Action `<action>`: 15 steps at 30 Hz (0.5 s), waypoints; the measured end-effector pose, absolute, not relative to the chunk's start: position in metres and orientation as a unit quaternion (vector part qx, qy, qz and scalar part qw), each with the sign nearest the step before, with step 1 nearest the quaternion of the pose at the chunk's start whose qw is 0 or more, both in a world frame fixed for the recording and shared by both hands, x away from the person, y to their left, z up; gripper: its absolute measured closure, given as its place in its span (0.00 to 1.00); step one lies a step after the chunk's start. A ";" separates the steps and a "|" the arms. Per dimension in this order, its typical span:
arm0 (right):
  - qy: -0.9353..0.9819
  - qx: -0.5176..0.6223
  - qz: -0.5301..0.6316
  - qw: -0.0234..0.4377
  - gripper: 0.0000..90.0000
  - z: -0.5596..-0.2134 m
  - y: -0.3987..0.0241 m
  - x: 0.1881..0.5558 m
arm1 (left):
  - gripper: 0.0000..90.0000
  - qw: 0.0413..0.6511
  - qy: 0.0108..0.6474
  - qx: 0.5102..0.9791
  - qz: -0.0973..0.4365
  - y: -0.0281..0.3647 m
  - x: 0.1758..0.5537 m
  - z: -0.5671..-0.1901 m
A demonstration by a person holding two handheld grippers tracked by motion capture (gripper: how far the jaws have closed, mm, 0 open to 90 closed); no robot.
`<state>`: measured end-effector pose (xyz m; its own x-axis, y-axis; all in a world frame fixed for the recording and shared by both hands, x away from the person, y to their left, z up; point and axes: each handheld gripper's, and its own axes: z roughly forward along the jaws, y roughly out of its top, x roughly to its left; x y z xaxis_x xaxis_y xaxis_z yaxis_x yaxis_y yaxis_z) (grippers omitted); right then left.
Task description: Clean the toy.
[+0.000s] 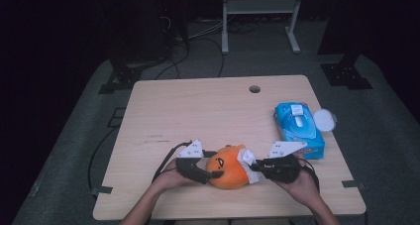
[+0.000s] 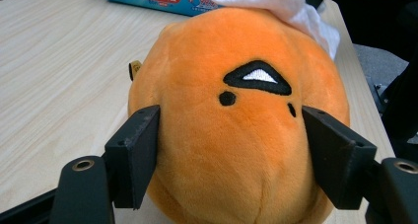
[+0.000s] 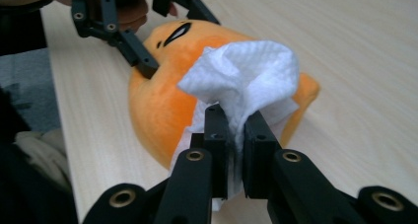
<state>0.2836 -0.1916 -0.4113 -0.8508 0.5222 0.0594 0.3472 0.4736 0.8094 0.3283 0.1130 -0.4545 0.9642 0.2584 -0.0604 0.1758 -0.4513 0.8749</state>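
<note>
Round orange plush toy with a stitched black face point(image 1: 228, 166) sits on the light wood bench point(image 1: 208, 111) near the person's edge, between both grippers. Left gripper point(image 2: 231, 145) braces it, fingers point(image 2: 135, 152) half-wide and pressed into its flanks. Right gripper point(image 3: 235, 150) has its fingers clamped on a crumpled white paper wipe point(image 3: 246, 76), which lies against the plush's right upper side, so the wiping stroke runs leftward across the face. Blue wet-wipe pack point(image 1: 298, 128) and its loose white lid point(image 1: 324, 120) are well apart to the right, nothing blocks.
</note>
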 end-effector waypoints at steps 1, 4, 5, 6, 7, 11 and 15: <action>0.853 0.255 0.445 0.098 0.91 -0.411 -0.192 0.284 | 0.30 0.508 0.128 0.851 0.041 0.113 0.328 -0.455; 0.845 0.259 0.451 0.120 0.79 -0.413 -0.189 0.285 | 0.30 0.508 0.123 0.852 0.044 0.113 0.328 -0.454; 0.844 0.259 0.453 0.123 0.76 -0.413 -0.189 0.286 | 0.30 0.507 0.117 0.853 0.048 0.112 0.327 -0.454; 0.839 0.263 0.460 0.126 0.74 -0.414 -0.189 0.287 | 0.30 0.507 0.111 0.853 0.051 0.112 0.326 -0.454; 0.834 0.265 0.467 0.125 0.71 -0.414 -0.188 0.289 | 0.30 0.505 0.104 0.855 0.054 0.111 0.325 -0.454; 0.822 0.267 0.489 0.121 0.64 -0.414 -0.185 0.293 | 0.31 0.503 0.081 0.858 0.065 0.107 0.321 -0.452; 0.813 0.262 0.512 0.093 0.60 -0.418 -0.174 0.299 | 0.31 0.498 0.052 0.862 0.077 0.102 0.314 -0.450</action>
<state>0.2994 -0.1739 -0.4176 -0.8458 0.5208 0.1159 0.3299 0.3399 0.8807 0.3144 0.1020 -0.4500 0.9827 0.1665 0.0810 0.0130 -0.4982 0.8670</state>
